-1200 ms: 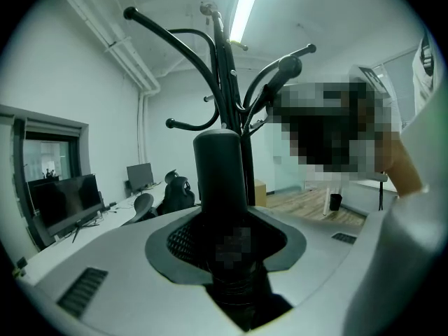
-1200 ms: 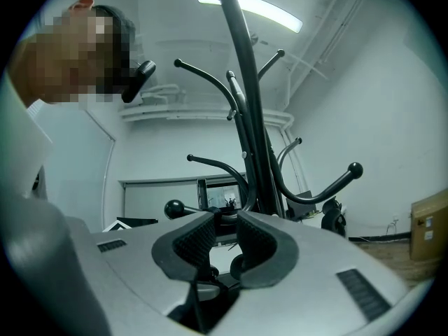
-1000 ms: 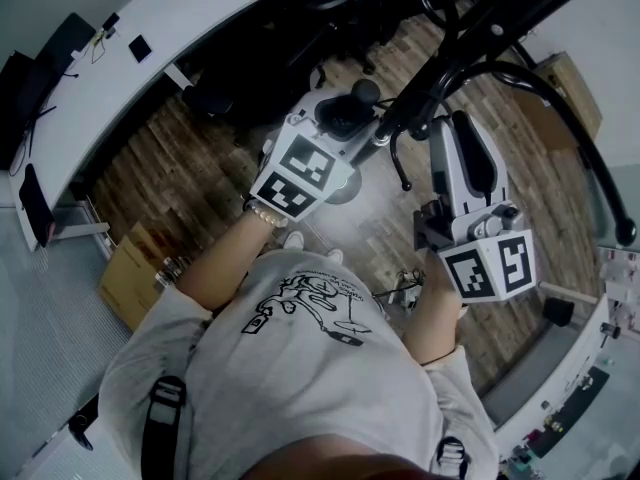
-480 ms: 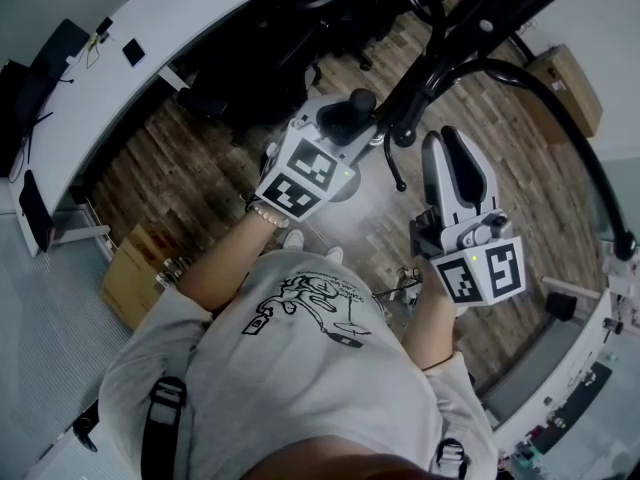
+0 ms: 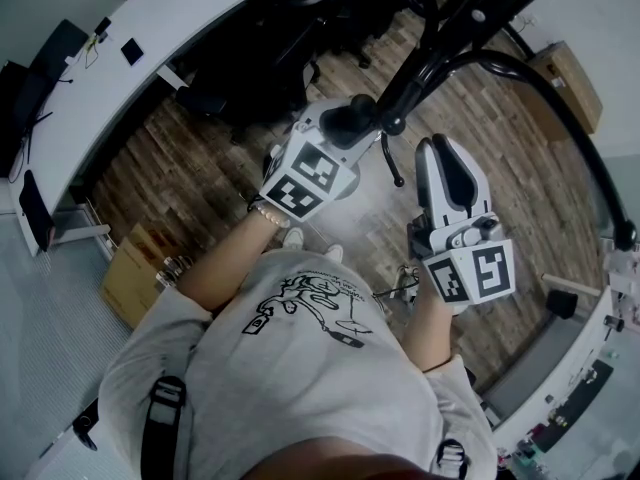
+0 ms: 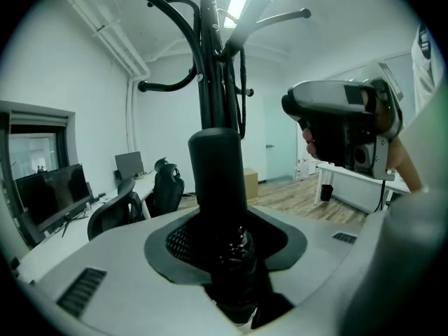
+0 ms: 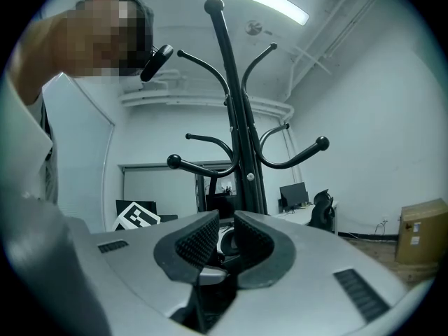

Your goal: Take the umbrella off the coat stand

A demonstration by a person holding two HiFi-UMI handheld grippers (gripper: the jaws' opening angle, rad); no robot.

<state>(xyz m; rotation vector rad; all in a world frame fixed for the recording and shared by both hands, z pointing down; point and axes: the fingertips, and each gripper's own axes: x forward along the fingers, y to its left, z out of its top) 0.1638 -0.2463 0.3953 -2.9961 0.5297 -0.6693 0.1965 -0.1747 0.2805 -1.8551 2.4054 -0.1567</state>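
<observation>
A folded black umbrella (image 6: 218,187) stands upright between the jaws of my left gripper (image 6: 227,243), which is shut on it. In the head view its rounded black end (image 5: 350,118) pokes out of the left gripper (image 5: 338,133), close to the black coat stand (image 5: 440,53). The stand's pole and curved arms (image 6: 210,68) rise just behind the umbrella. To the right, my right gripper (image 5: 445,158) is closing its jaws with nothing between them. Its ribbed pads (image 7: 199,240) stand a narrow gap apart, with the stand (image 7: 241,131) beyond.
One long curved arm of the stand (image 5: 570,118) sweeps out over the wooden floor on the right. A white curved desk (image 5: 150,38) with black office chairs (image 5: 250,58) runs along the back left. Cardboard boxes (image 5: 560,78) (image 5: 135,273) sit on the floor.
The right gripper's jaws have drawn in from wide apart to nearly together. Both grippers have sunk a little below the stand's arms, the left still holding the umbrella.
</observation>
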